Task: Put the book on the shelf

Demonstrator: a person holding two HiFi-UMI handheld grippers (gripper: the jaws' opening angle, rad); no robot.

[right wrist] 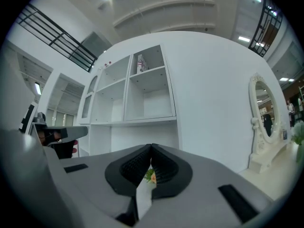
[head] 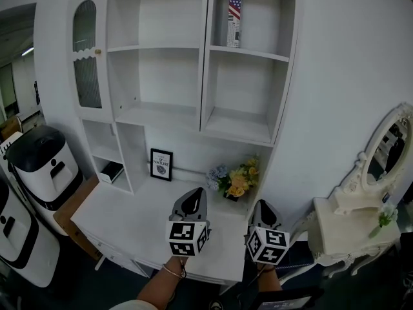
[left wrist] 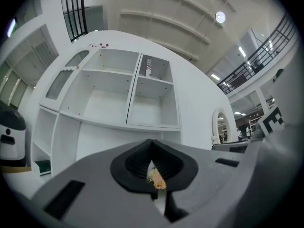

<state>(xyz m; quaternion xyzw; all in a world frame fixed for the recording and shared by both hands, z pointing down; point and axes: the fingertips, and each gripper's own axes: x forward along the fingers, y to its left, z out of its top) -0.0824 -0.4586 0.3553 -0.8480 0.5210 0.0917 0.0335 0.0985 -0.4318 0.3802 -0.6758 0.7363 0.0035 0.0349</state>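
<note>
Head view: book point(head: 234, 13) upright in the far upper-right bay of the shelf point(head: 248, 53), near the left divider point(head: 208, 44), spine out as for storage.
Left gripper point(head: 191, 202) and right gripper point(head: 263, 212) side by side, low over the near worktop point(head: 129, 212) edge, well apart from the book; fingers point(left wrist: 137, 163) of both closed on nothing, flowers point(head: 237, 181) glimpsed past the tips. Kept clear, presumably with placing done.

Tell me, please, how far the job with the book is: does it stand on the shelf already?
Done, as far as the pictures show: the book stands upright in the top right compartment of the shelf. In hand: nothing. The left gripper and the right gripper are both shut and empty, low over the desk. Left: apparently nothing for this book.
</note>
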